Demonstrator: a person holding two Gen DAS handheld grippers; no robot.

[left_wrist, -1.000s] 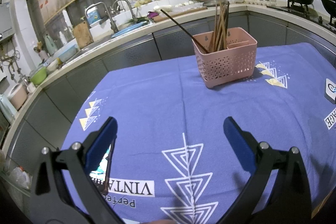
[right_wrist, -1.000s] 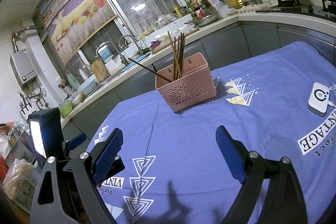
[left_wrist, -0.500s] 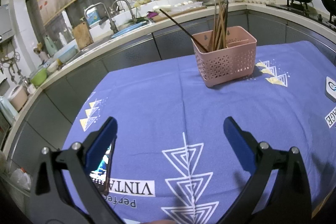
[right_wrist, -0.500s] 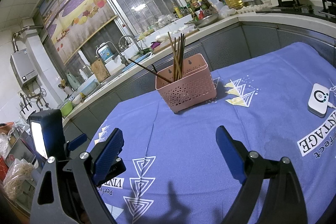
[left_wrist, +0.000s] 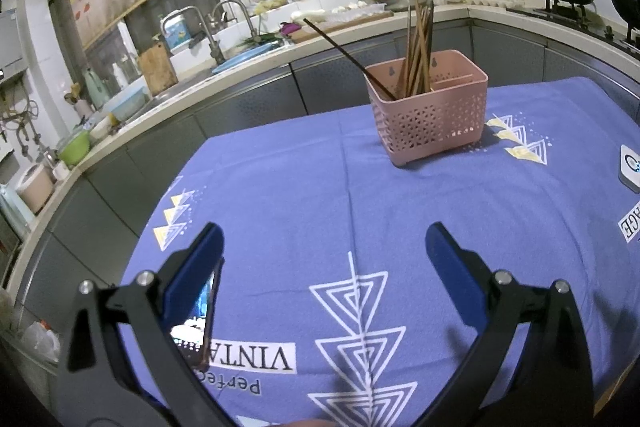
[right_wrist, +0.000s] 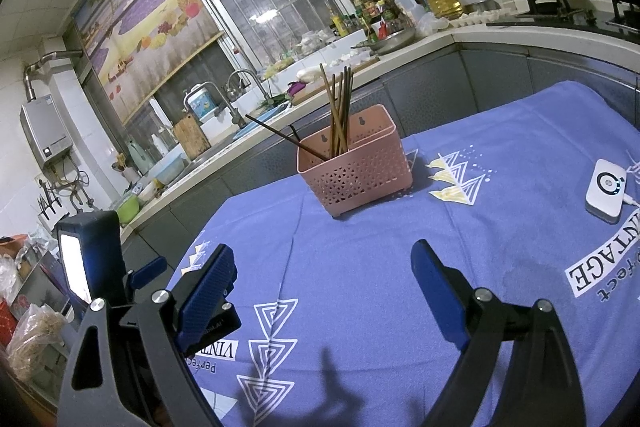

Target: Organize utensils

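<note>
Left gripper [left_wrist: 324, 247] and right gripper [right_wrist: 322, 269] both gape wide, holding nothing; chopsticks [left_wrist: 418, 47] stand in pink basket [left_wrist: 432, 119].

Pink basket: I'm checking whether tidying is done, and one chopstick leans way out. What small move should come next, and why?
Probably bring the right gripper forward toward the leaning chopstick to stand it with the upright bundle. It slants out over the left rim of the pink basket, both grippers are open and empty, and no utensils show on the blue tablecloth.

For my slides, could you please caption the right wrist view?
Open right gripper faces pink basket holding chopsticks.
</note>
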